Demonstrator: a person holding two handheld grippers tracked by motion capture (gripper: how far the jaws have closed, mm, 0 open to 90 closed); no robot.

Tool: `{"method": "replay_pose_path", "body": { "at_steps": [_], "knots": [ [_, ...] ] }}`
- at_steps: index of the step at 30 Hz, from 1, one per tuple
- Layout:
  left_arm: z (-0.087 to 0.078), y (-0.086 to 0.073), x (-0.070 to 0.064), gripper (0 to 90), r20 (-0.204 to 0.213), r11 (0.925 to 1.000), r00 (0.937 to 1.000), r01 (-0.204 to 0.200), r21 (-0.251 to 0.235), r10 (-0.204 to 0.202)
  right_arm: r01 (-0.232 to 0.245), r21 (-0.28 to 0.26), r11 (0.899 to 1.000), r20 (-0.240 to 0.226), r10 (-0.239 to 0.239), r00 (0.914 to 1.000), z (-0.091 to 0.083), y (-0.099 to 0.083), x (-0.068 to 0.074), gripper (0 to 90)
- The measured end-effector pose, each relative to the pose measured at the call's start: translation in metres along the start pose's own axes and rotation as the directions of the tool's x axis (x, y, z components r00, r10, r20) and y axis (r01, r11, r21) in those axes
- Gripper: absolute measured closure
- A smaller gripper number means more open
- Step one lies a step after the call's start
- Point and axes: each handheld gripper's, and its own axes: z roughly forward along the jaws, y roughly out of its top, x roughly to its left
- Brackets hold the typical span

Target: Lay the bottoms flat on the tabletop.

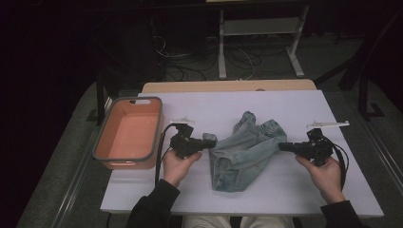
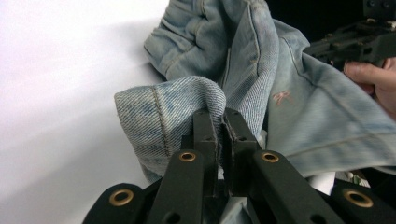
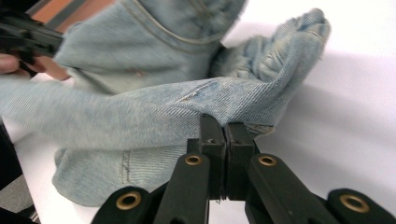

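Pinching faded, crumpled jeans (image 1: 244, 149) — left tongs (image 1: 205, 143), right tongs (image 1: 283, 147) clamped.

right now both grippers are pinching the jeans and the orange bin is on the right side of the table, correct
Not quite. The orange bin sits at the left side of the table, as the high view shows. The rest holds: the left gripper and right gripper are each shut on the jeans.

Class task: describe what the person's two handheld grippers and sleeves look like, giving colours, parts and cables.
Both the left gripper and right gripper are matt black, each with two flat jaws and brass-coloured rivet rings at the joints. Each carries a pale three-cornered plate on top and trails a black cable. The sleeves are dark.
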Motion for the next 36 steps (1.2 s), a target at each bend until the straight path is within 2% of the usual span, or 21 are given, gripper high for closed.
{"method": "replay_pose_path", "body": {
  "at_steps": [5, 10, 17, 26, 30, 33, 36],
  "knots": [
    [-0.008, -0.009, 0.0, 85.6, -0.004, 0.9998, 1.0, 0.004, 0.018, -0.004, -0.04, 0.008, 0.999, 0.003, 0.04, 0.9992, -0.006, -0.008, -0.011, 88.1],
    [-0.021, -0.022, -0.001, 85.6, -0.011, 0.9993, 0.9999, 0.0, 0.038, 0.0, -0.054, 0.014, 0.998, -0.004, 0.054, 0.9986, -0.011, -0.012, -0.014, 88.1],
    [-0.037, -0.041, -0.003, 85.6, -0.013, 0.998, 0.9999, 0.007, 0.063, -0.007, -0.077, 0.019, 0.997, 0.015, 0.077, 0.9969, -0.017, -0.018, -0.022, 88.1],
    [-0.037, -0.052, -0.012, 85.5, 0.0, 0.9932, 0.9999, -0.014, 0.116, 0.014, -0.131, 0.027, 0.991, 0.029, 0.13, 0.991, -0.026, -0.024, -0.04, 88.7],
    [-0.035, -0.054, -0.017, 85.4, 0.027, 0.9876, 0.9991, -0.036, 0.153, 0.032, -0.152, 0.047, 0.987, 0.024, 0.151, 0.9883, -0.027, -0.028, -0.047, 88.7],
    [-0.035, -0.056, -0.018, 85.4, 0.032, 0.9834, 0.9985, -0.048, 0.175, 0.043, -0.152, 0.056, 0.987, 0.027, 0.151, 0.9882, -0.028, -0.029, -0.05, 88.7],
    [-0.035, -0.059, -0.017, 85.4, 0.035, 0.9817, 0.9987, -0.043, 0.185, 0.037, -0.151, 0.06, 0.987, 0.03, 0.149, 0.9883, -0.027, -0.03, -0.051, 88.7]
  ]
}}
